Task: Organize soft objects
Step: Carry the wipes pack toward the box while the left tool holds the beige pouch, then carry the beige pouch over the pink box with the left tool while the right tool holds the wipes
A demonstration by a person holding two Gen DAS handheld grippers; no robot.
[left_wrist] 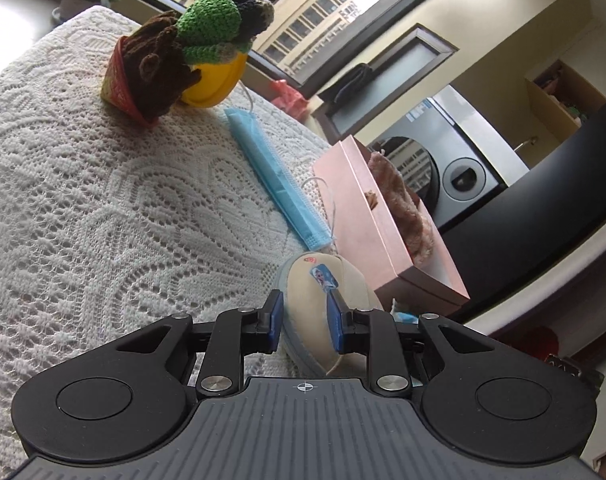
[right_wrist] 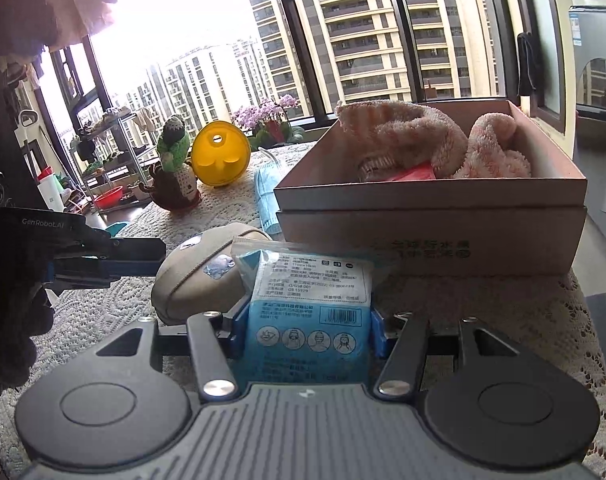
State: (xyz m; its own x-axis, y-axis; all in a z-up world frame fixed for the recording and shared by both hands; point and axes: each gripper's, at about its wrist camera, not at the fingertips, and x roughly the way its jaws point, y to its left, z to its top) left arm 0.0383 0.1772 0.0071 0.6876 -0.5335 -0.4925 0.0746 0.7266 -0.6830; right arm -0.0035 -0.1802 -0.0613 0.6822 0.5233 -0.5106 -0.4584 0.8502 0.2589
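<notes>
My left gripper [left_wrist: 305,308] has its blue pads on either side of a beige stuffed ball with a sticker [left_wrist: 323,300] on the lace tablecloth; whether the pads press it I cannot tell. That ball [right_wrist: 199,276] and the left gripper [right_wrist: 135,256] also show in the right wrist view. My right gripper [right_wrist: 305,332] is shut on a blue-and-white packet of face masks [right_wrist: 309,308], held in front of a pink cardboard box [right_wrist: 431,232]. The box holds a pink fluffy towel [right_wrist: 431,136]. A loose blue face mask [left_wrist: 279,176] lies beside the box [left_wrist: 367,208].
A crocheted cactus in a brown knitted pot [left_wrist: 175,56] and a yellow plastic bowl [left_wrist: 215,84] stand at the far end of the lace tablecloth [left_wrist: 83,200]. The table edge runs just right of the box. Windows and a washing machine [left_wrist: 455,168] lie beyond.
</notes>
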